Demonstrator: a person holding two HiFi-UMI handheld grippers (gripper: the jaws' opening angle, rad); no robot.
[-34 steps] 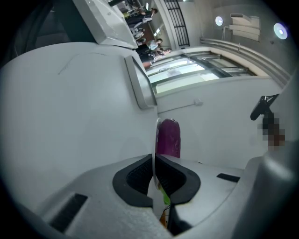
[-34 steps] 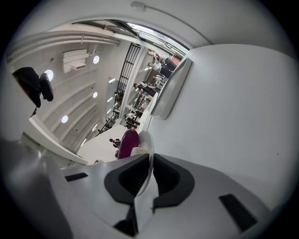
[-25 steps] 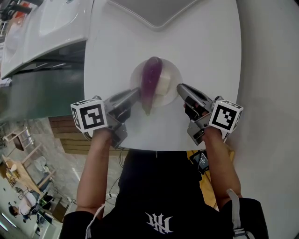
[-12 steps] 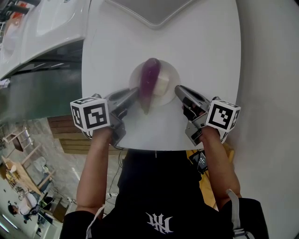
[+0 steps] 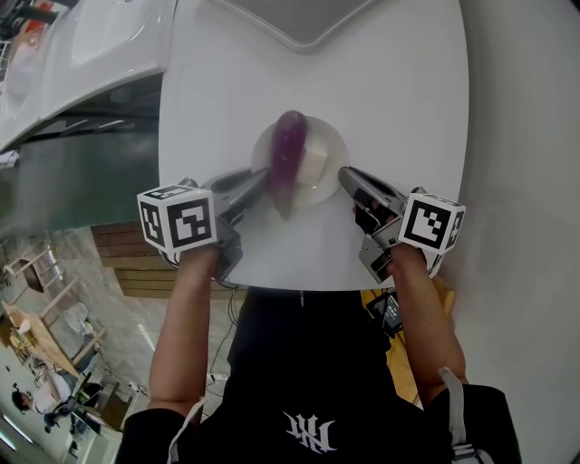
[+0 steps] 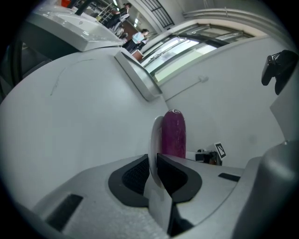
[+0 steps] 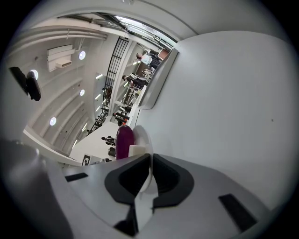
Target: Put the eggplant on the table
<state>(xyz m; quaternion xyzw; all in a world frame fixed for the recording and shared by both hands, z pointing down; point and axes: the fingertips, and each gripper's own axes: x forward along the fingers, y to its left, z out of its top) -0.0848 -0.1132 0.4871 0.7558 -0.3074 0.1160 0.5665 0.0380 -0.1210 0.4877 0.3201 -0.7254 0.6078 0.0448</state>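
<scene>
A purple eggplant (image 5: 288,156) lies lengthwise on a small white plate (image 5: 331,140), next to a white block (image 5: 314,167). The plate sits near the front of the white table (image 5: 399,100). My left gripper (image 5: 263,181) holds the plate's left rim and my right gripper (image 5: 344,175) holds its right rim. In the left gripper view the rim (image 6: 154,135) stands between the pads of the left gripper (image 6: 155,161), with the eggplant (image 6: 173,133) behind it. These jaws have just been opening a little, but the rim still touches the pads. The right gripper (image 7: 150,163) is shut on the plate's rim (image 7: 142,140).
A grey raised panel (image 5: 304,23) lies at the table's far edge. A white counter (image 5: 82,54) stands to the left, beyond a gap. The table's front edge (image 5: 308,288) runs just behind both grippers, close to the person's body.
The left gripper's marker cube has rolled slightly. The plate, the eggplant and the right gripper have stayed almost where they were.
</scene>
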